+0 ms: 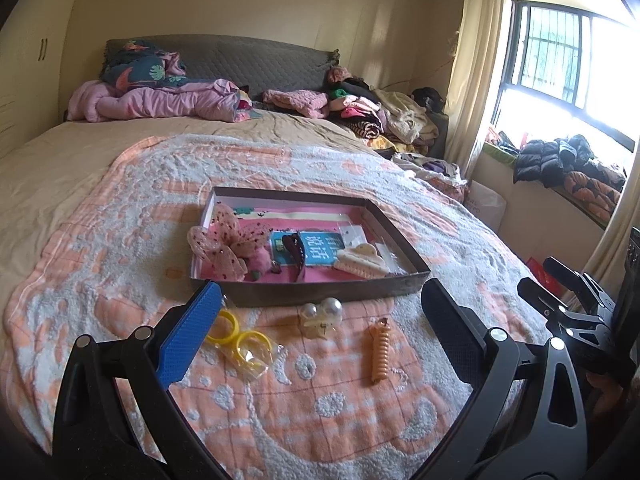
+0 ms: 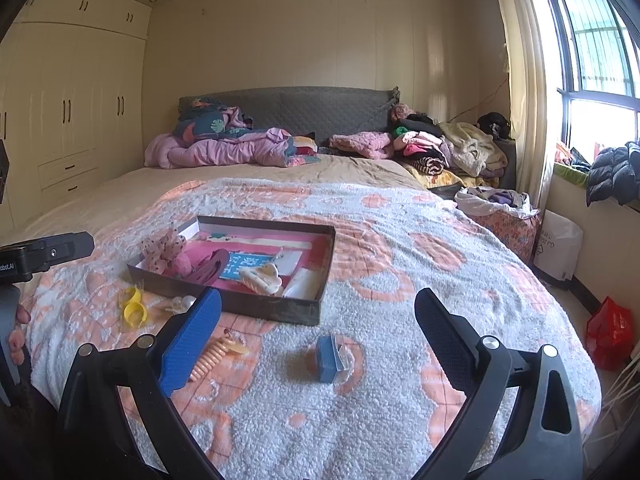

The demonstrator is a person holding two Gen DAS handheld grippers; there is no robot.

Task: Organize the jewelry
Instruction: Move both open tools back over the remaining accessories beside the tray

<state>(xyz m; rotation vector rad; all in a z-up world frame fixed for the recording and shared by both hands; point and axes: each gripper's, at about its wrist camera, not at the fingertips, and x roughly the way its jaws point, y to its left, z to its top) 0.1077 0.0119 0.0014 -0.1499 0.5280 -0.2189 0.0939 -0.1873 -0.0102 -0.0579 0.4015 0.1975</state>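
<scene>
A shallow dark box (image 1: 320,295) (image 2: 276,307) lies on the bed and holds a pink bow (image 1: 224,245), a cream hair claw (image 1: 360,262) (image 2: 262,278), a dark clip and small packets. In front of it on the blanket lie yellow rings in a clear bag (image 1: 240,338) (image 2: 134,306), a pearl clip (image 1: 322,314), an orange spiral hair piece (image 1: 380,354) (image 2: 214,356) and a small blue box (image 2: 330,358). My left gripper (image 1: 320,332) is open and empty above the pearl clip. My right gripper (image 2: 318,334) is open and empty above the blue box.
The bed has an orange and white blanket (image 1: 120,240). Pink bedding (image 1: 160,100) and piled clothes (image 1: 380,116) lie near the headboard. Wardrobes (image 2: 72,112) stand at the left. A window ledge with jackets (image 1: 560,160) and a red bag (image 2: 608,332) are at the right.
</scene>
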